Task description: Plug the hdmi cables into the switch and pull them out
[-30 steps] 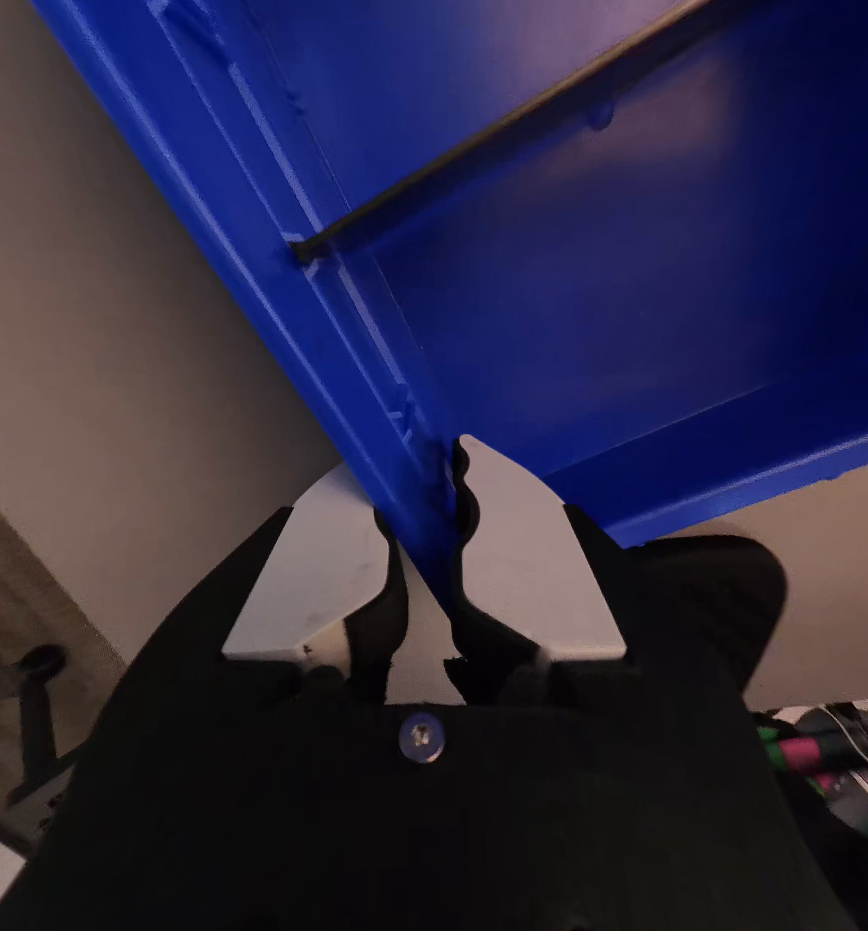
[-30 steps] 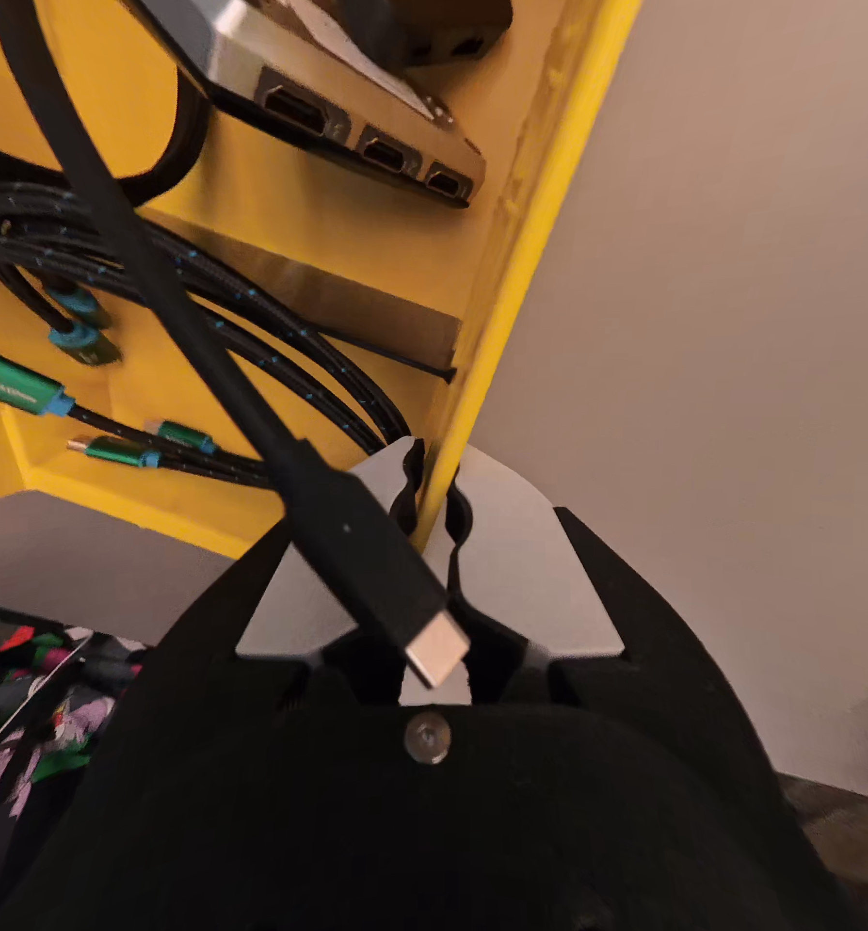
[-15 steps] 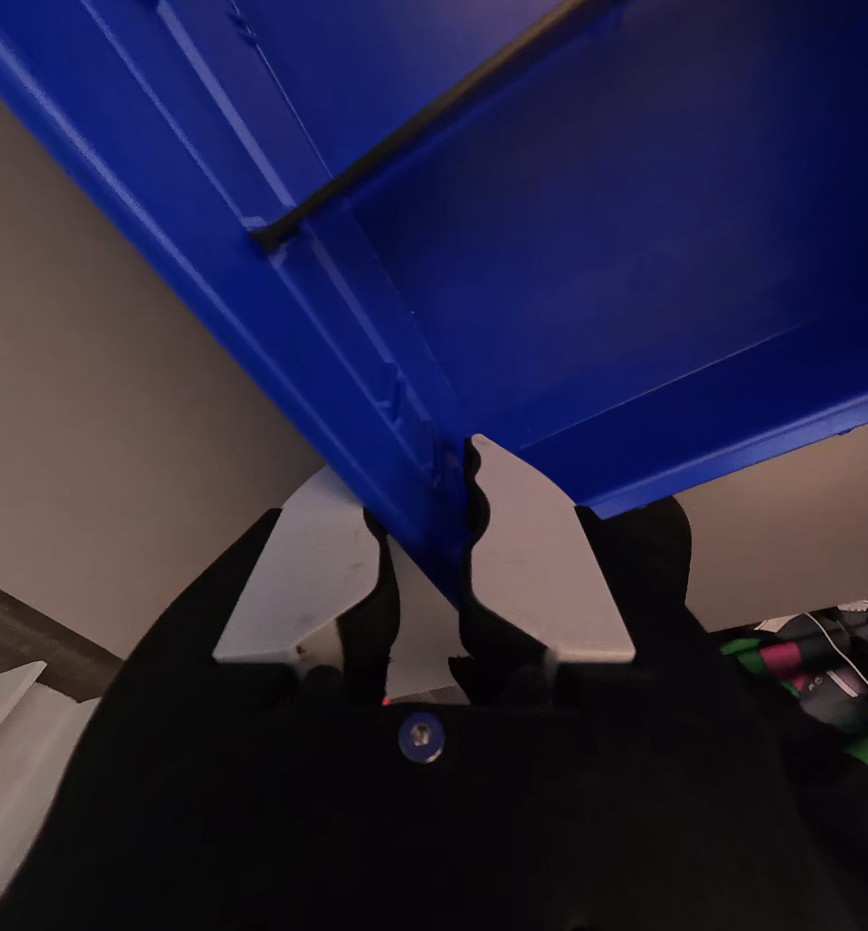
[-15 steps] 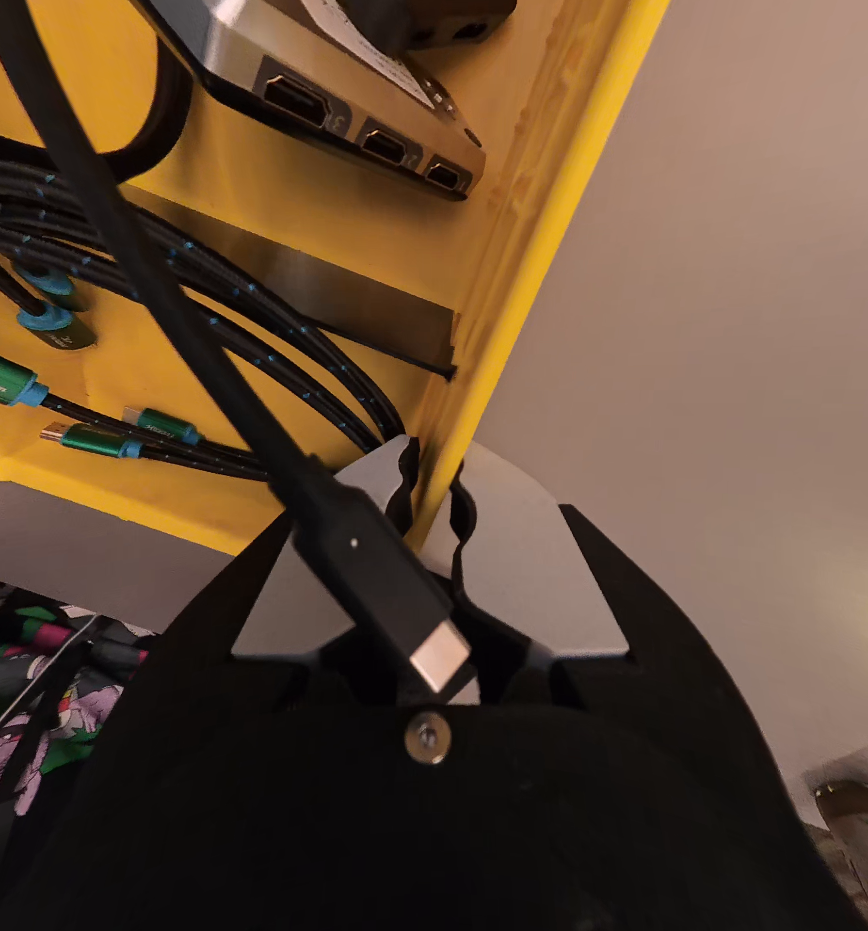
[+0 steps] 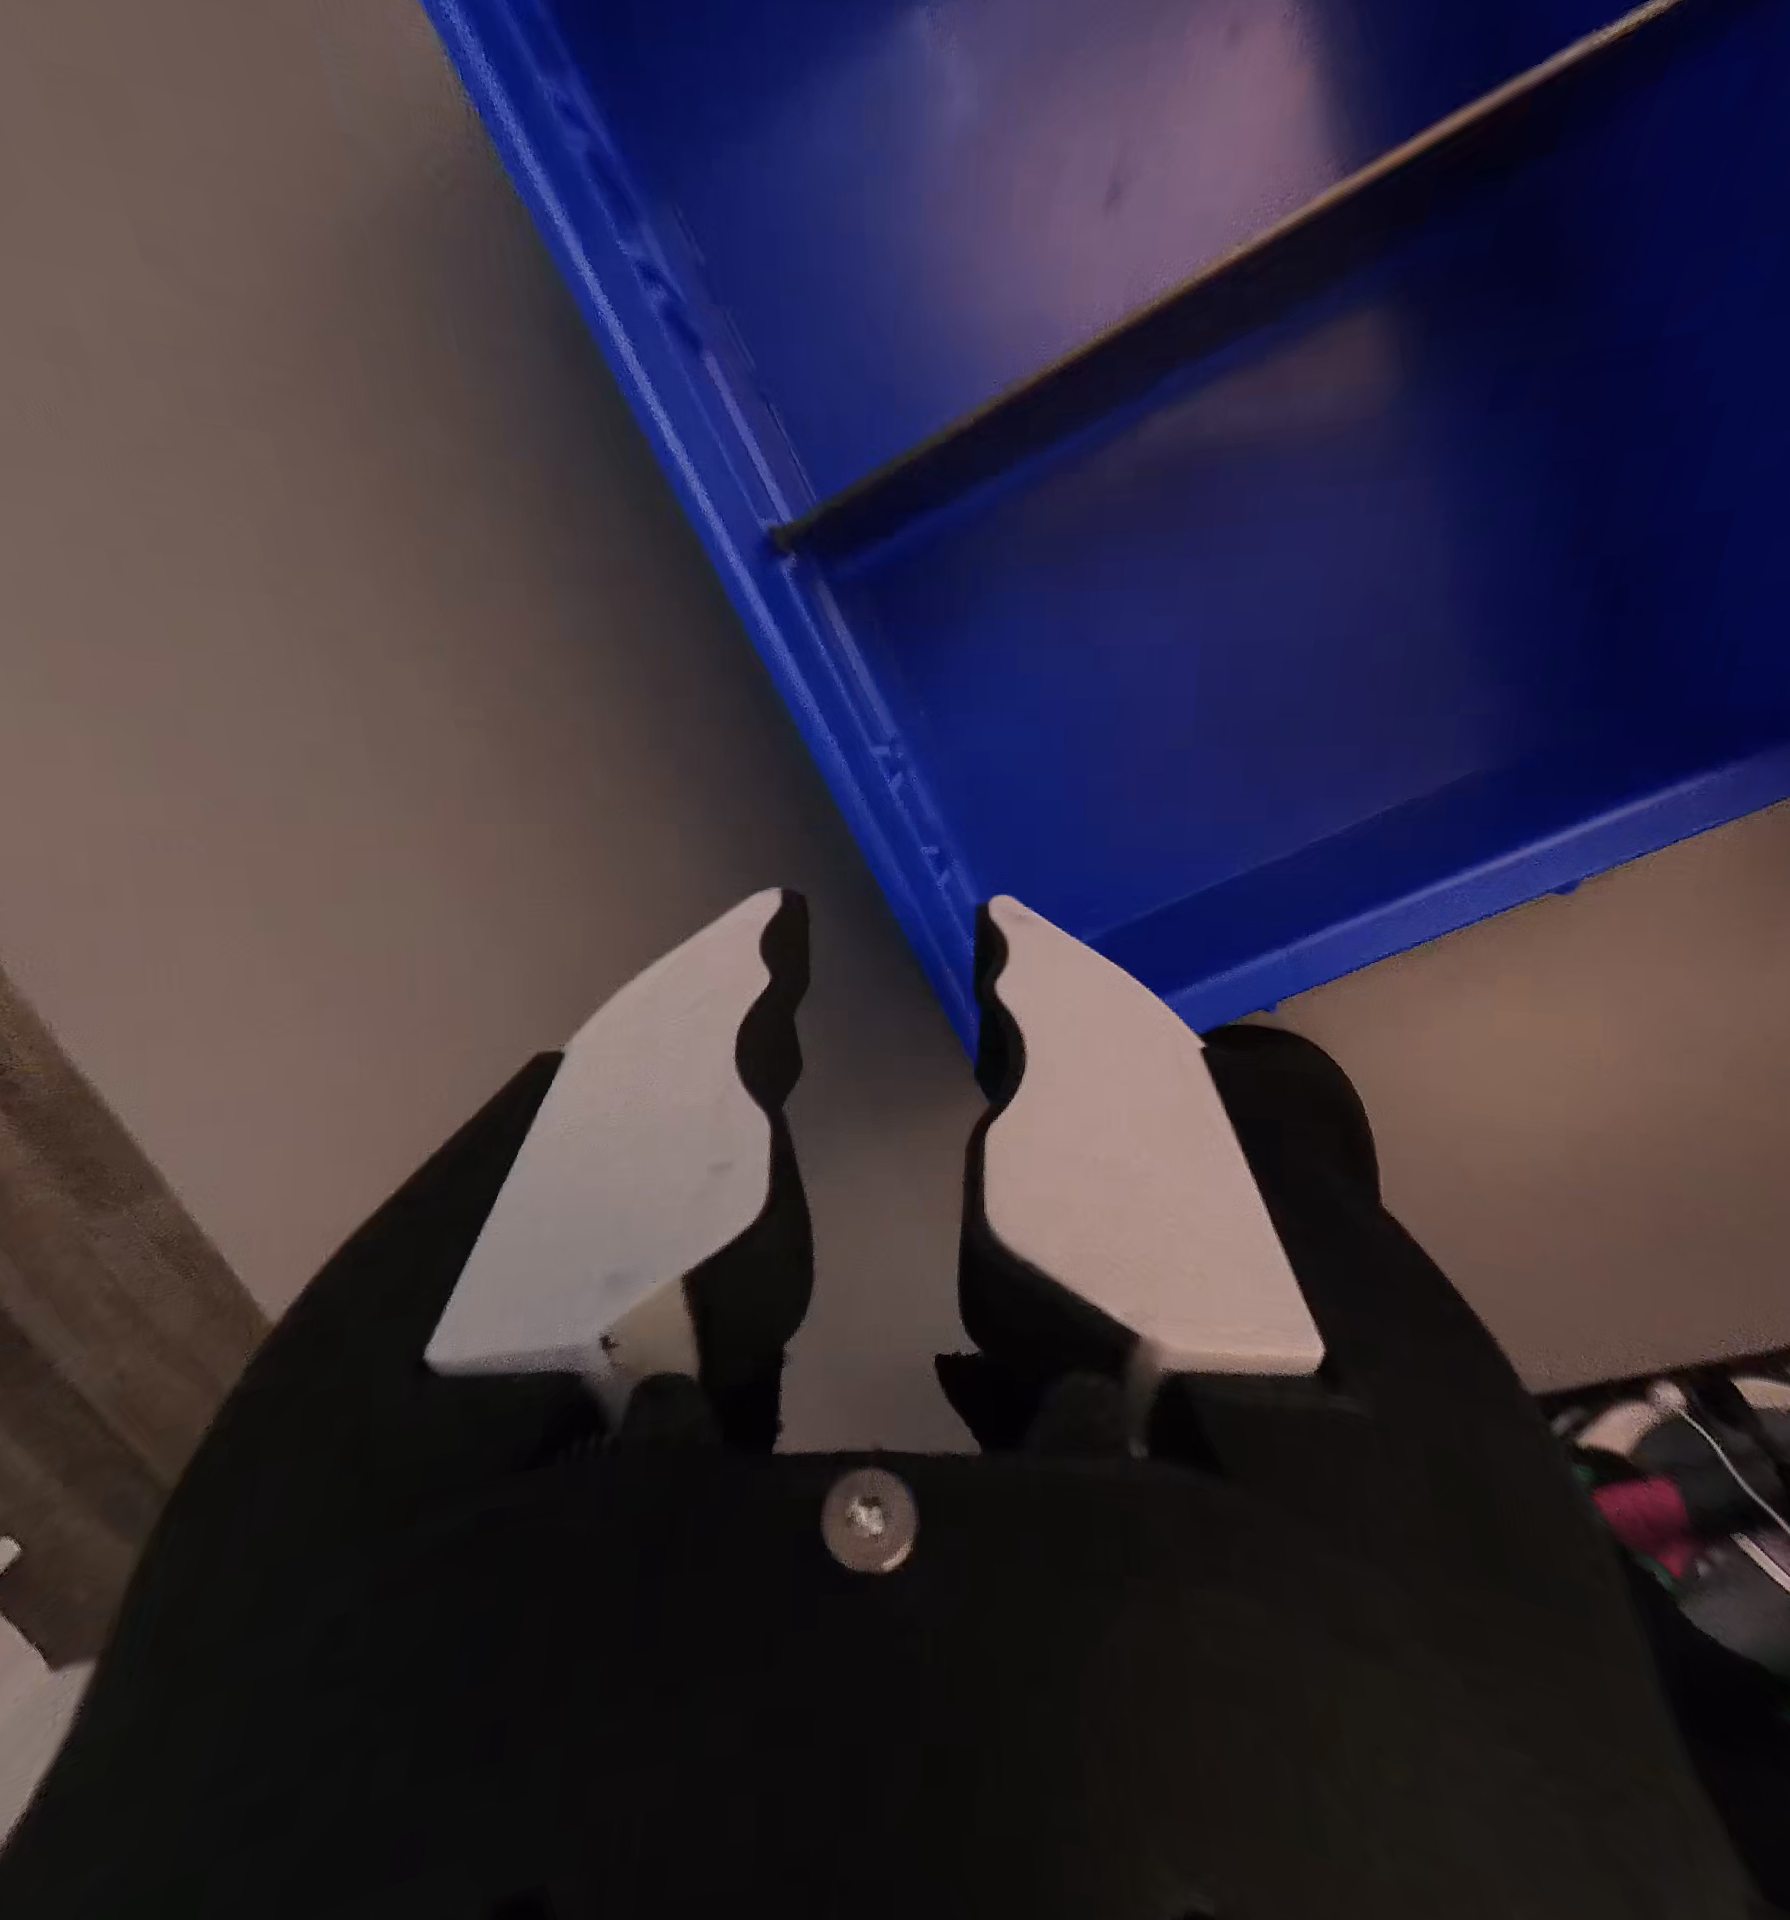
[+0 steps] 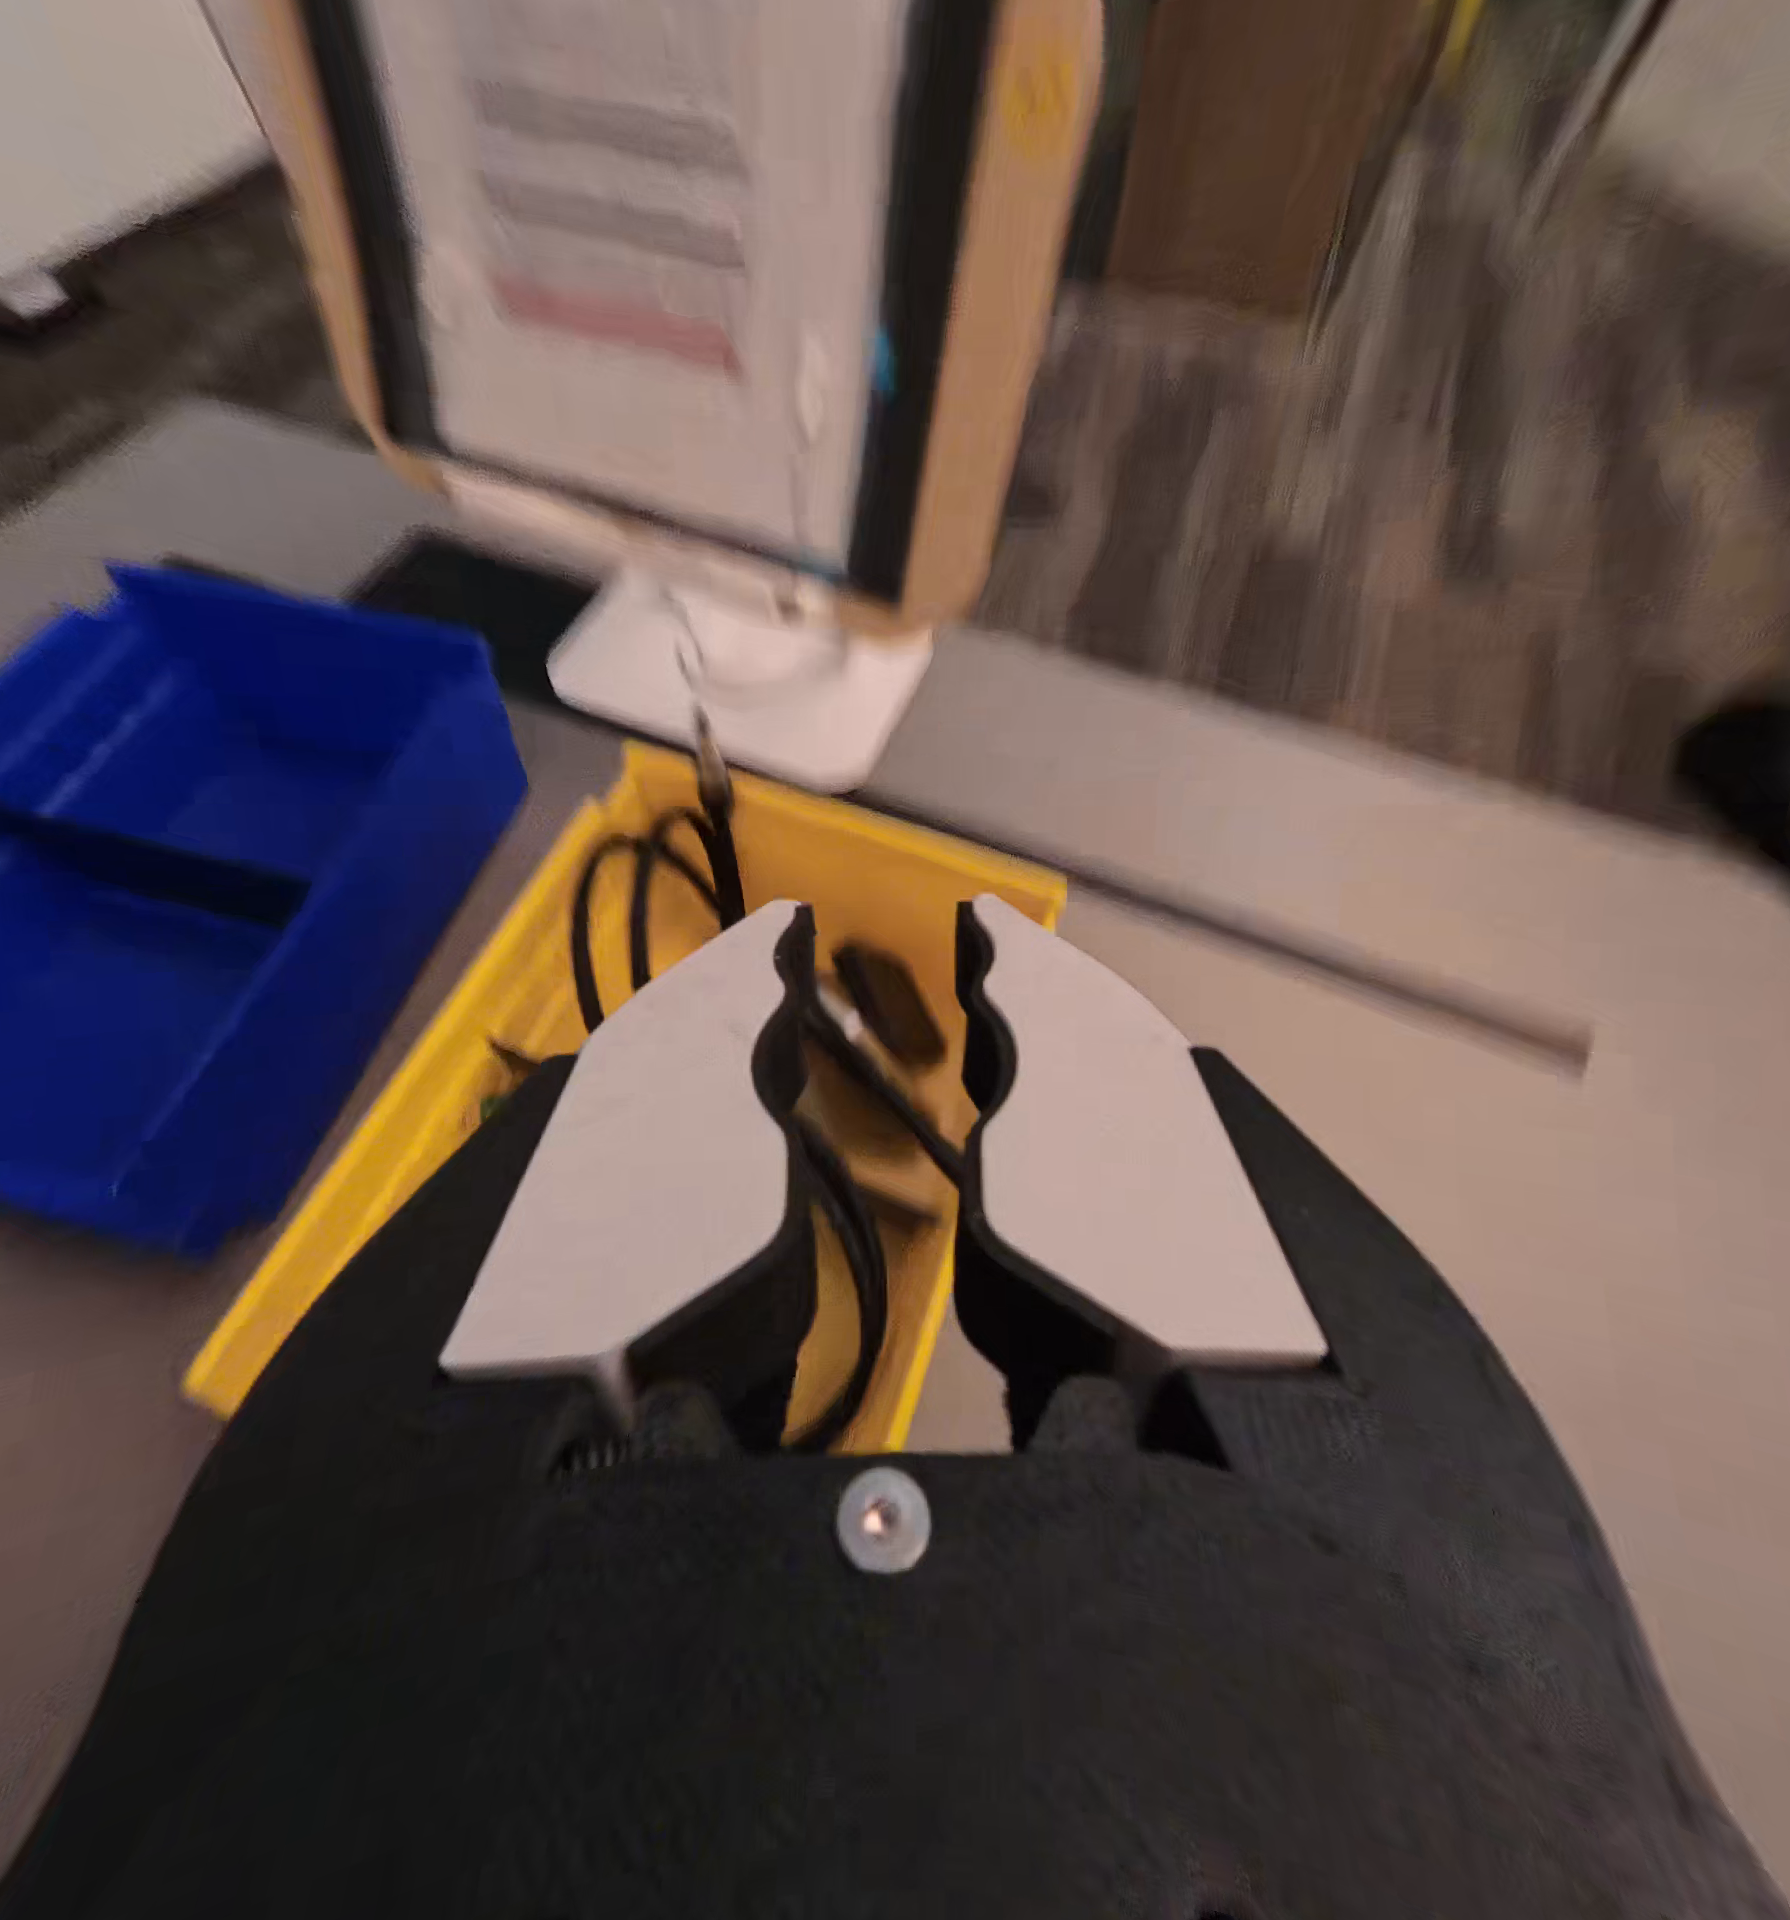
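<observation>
In the left wrist view my left gripper [image 5: 891, 909] is open and empty. The near corner of a blue bin [image 5: 1286, 520] lies against its right finger [image 5: 1099, 1091], while the left finger stands clear of it. A black divider [image 5: 1234, 312] crosses the bin. In the blurred right wrist view my right gripper [image 6: 883, 912] is open and empty above a yellow bin [image 6: 371, 1174]. Black cables [image 6: 642, 894] coil inside the bin. A dark boxy device [image 6: 886, 1003] lies below the gap between my fingers. Blur hides whether it is the switch.
The blue bin [image 6: 174, 883] sits left of the yellow one on a grey table [image 6: 1390, 1247]. A cardboard-framed upright panel on a white base [image 6: 745, 675] stands just behind the yellow bin. Colourful cloth [image 5: 1701, 1507] lies at the lower right of the left wrist view. Left tips to right tips: about 50 centimeters.
Both grippers opened and let go: the left released the blue bin's wall, the right the yellow bin's wall. The right gripper pulled back and up; the black plug no longer lies across it.
</observation>
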Tool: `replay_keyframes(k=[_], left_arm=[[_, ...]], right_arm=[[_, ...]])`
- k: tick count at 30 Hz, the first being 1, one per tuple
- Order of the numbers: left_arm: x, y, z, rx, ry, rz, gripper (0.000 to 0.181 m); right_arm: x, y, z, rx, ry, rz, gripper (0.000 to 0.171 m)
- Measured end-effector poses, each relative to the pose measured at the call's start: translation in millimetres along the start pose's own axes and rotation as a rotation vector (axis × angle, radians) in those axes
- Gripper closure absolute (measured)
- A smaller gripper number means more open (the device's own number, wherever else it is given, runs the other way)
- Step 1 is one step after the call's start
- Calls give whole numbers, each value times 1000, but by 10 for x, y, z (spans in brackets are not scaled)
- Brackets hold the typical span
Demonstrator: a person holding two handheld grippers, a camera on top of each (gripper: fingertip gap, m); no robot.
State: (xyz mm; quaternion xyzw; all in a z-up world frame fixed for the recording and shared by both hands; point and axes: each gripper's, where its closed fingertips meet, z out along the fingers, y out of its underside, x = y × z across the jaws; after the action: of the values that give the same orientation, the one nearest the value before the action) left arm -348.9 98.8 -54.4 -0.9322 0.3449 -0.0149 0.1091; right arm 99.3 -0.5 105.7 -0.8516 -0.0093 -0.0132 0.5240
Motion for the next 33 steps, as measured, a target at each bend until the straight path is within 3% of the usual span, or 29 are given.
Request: replay_keyframes(k=[1, 3, 5, 9, 11, 14, 17, 24, 29, 33], left_arm=[[-7, -25, -94, 44, -25, 8, 149], [6, -85, -274, 131, -66, 24, 146], [31, -172, -445, 219, -109, 34, 145], [186, -357, -725, 374, -151, 79, 145], [264, -440, -833, 440, -165, 100, 145], [362, -461, -899, 473, -170, 134, 145], [432, -418, -905, 464, -159, 169, 147], [478, -495, -991, 524, -149, 181, 149], [587, -536, -1062, 566, -152, 228, 150], [687, -643, -1251, 672, -173, 233, 148]], right_arm=[[-167, -168, -71, 111, -1, -70, 140], [-598, -337, -157, 300, -42, -219, 115], [-1107, -320, -110, 353, -150, -338, 115], [-2178, 75, 353, 125, -520, -241, 115], [-2484, 344, 779, -72, -552, -226, 112], [-2610, 712, 1412, -353, -475, -265, 113], [-2492, 1093, 1707, -644, -365, -320, 110], [-2640, 1527, 1729, -953, -419, -69, 113], [-2711, 1822, 1773, -1087, -401, 65, 141], [-2562, 1806, 1786, -1166, -362, -7, 156]])
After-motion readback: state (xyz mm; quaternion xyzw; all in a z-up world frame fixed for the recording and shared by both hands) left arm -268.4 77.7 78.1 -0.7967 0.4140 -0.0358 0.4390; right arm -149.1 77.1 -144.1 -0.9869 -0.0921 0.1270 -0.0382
